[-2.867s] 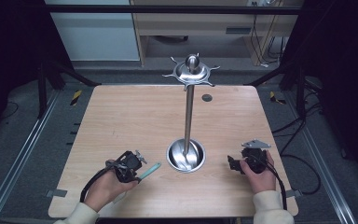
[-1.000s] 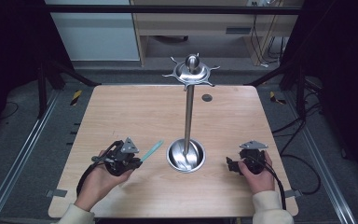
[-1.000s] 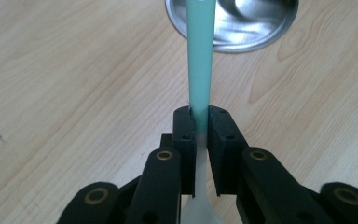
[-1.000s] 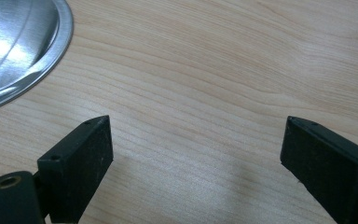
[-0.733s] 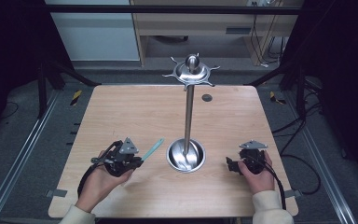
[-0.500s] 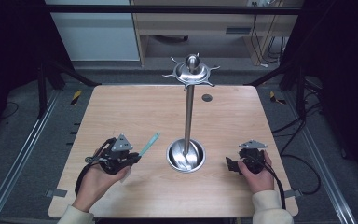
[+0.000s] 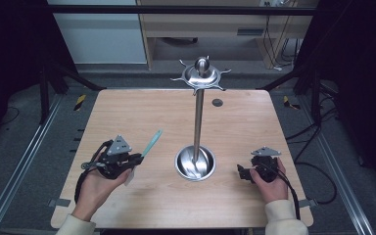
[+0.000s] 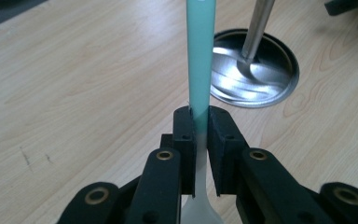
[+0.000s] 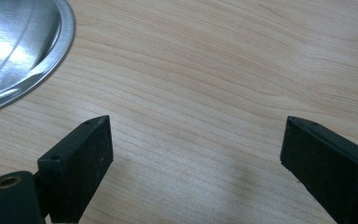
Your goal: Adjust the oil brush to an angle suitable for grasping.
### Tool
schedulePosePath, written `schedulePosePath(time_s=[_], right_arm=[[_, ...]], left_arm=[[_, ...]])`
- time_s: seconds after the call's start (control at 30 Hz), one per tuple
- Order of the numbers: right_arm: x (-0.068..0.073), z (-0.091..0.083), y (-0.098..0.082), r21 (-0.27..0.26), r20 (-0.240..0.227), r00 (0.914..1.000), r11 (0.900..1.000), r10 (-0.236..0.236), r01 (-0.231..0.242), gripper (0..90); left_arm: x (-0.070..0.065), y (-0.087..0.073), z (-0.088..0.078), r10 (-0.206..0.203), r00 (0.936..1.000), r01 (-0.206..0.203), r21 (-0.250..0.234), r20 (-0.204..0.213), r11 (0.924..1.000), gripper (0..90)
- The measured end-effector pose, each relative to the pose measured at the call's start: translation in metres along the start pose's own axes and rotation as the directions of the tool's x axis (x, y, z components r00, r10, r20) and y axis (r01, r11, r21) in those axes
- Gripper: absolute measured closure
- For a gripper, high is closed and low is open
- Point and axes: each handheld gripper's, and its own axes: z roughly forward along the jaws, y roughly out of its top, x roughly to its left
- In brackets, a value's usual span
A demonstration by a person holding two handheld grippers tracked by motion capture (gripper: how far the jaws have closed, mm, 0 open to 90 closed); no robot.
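We are looking at a pale, square wooden tabletop with rounded corners [image 7: 142, 112], sitting inside a dark metal frame. A tall polished steel stand with a round dished base [image 7: 195, 163] is resting directly on it, near the middle and toward the near edge. A small dark round disc [image 7: 217, 103] is lying flat on the wood at the far side, slightly right.
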Motion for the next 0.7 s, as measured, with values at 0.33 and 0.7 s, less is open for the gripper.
schedulePosePath(time_s=[0.33,0.7], right_arm=[[0.0,0.0,0.0,0.001,0.0,1.0,1.0,-0.003,0.003,9.9],[0.0,-0.001,0.001,0.002,0.001,1.0,1.0,-0.001,0.001,9.9]], left_arm=[[0.002,0.015,-0.016,0.0,0.9996,-0.002,-0.073,-0.027,0.9973,81.9],[0.001,0.031,-0.027,-0.008,0.9996,0.004,-0.144,-0.027,0.9895,81.9]])
